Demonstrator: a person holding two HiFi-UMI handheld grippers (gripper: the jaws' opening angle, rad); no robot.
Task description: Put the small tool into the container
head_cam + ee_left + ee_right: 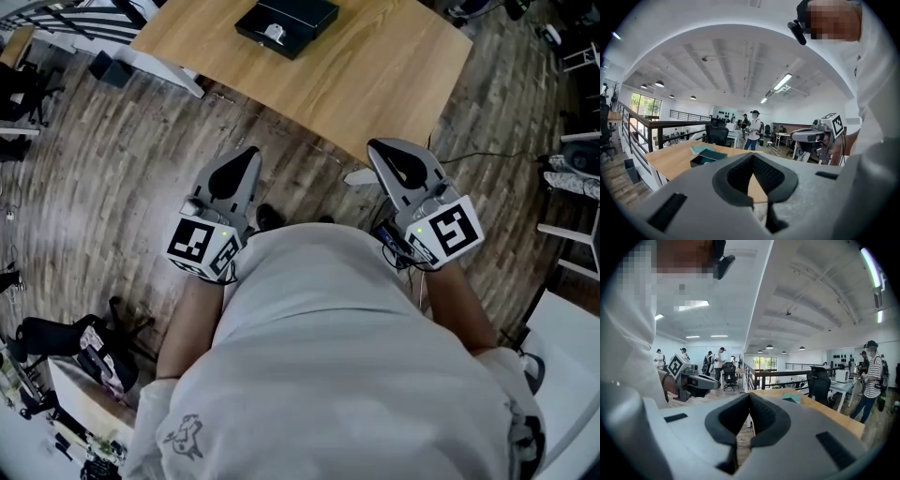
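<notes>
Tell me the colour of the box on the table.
The box is dark, nearly black; the head view shows it best.

The table [394, 75] is pale wood grain. The box [286, 23] is black. The floor [103, 197] shows grey-brown planks. The left gripper [246, 159] and right gripper [386, 150] are grey with black pads [740, 173]. Their cubes [200, 246] are white with black squares. The shirt [328, 356] is pale grey.

No readable text anywhere, tbh. Only square black-and-white marker patterns at the back end of the left gripper [251, 155] and right gripper [377, 148].
</notes>
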